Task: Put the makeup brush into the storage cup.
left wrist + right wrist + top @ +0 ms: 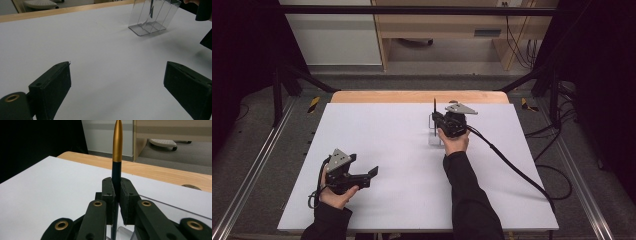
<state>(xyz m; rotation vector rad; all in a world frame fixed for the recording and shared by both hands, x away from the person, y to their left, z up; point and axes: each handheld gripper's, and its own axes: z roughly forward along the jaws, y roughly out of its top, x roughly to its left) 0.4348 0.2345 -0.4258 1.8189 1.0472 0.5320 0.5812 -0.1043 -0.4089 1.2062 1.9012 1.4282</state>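
Right tongs (116, 195): clamped on pen (117, 152), near far edge of table (377, 135), right of middle.
Pen axis: upright, gold end up, lower end hidden between the jaws, directly over clear holder (153, 17).
Likely move: straight down into a compartment.
Left tongs (367, 175): apart, empty, well apart from holder, toward near-left corner.

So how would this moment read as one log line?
right gripper: shut on pen, upright over clear holder | left gripper: open, idle
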